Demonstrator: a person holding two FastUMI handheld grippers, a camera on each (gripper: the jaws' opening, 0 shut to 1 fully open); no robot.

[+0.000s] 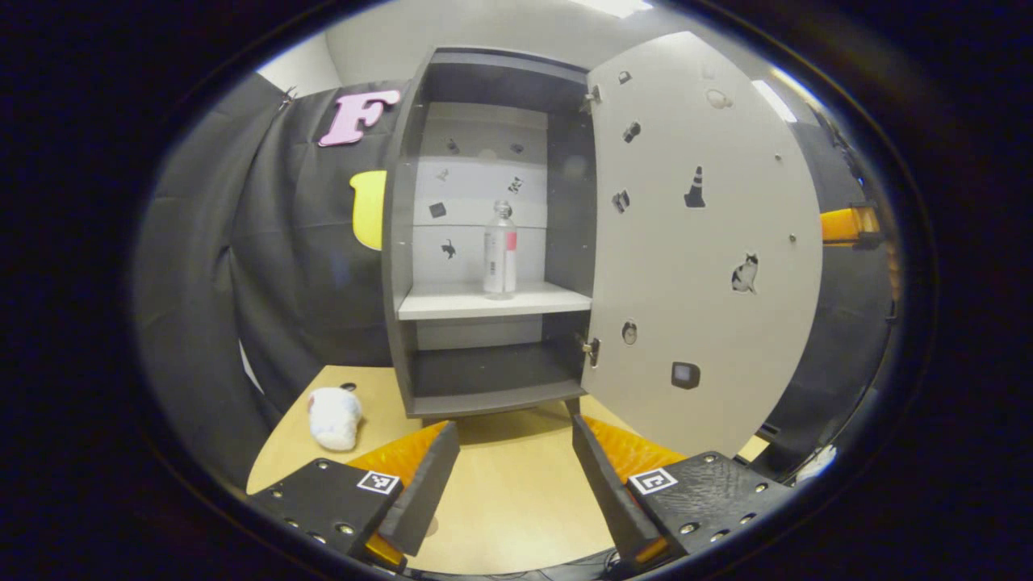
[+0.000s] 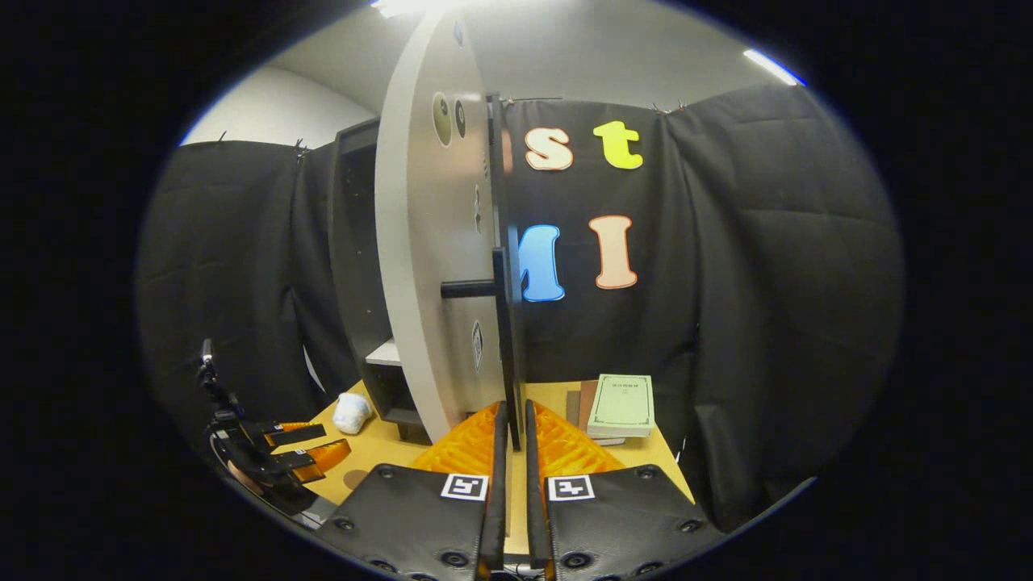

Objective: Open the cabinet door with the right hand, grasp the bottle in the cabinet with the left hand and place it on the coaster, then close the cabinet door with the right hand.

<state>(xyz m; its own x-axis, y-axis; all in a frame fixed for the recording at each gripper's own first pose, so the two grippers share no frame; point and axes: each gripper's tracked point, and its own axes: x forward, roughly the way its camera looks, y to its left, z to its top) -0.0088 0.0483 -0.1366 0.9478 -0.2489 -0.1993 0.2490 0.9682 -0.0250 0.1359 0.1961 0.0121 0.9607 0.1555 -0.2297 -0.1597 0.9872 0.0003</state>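
Straight ahead of the left gripper (image 1: pixel 515 476), and above it, the bottle (image 1: pixel 500 248) stands upright on the middle shelf (image 1: pixel 452 302) of the open cabinet (image 1: pixel 401 242), its long axis vertical and its cap up. The left gripper is spread wide and holds nothing; it hangs low over the worktop (image 1: pixel 508 492), well short of the cabinet, so the reach as I judge it runs forward and upward, with the fingers coming in on either side of the bottle's body. That gripper is plainly the nearer one to the bottle. The right gripper (image 2: pixel 513 440) sits at the free edge of the door (image 2: pixel 432 266), fingers nearly together around the lower end of the handle (image 2: pixel 503 339); whether both press on it I cannot tell. The door swings clear of the bottle's front. I cannot make out the coaster with certainty
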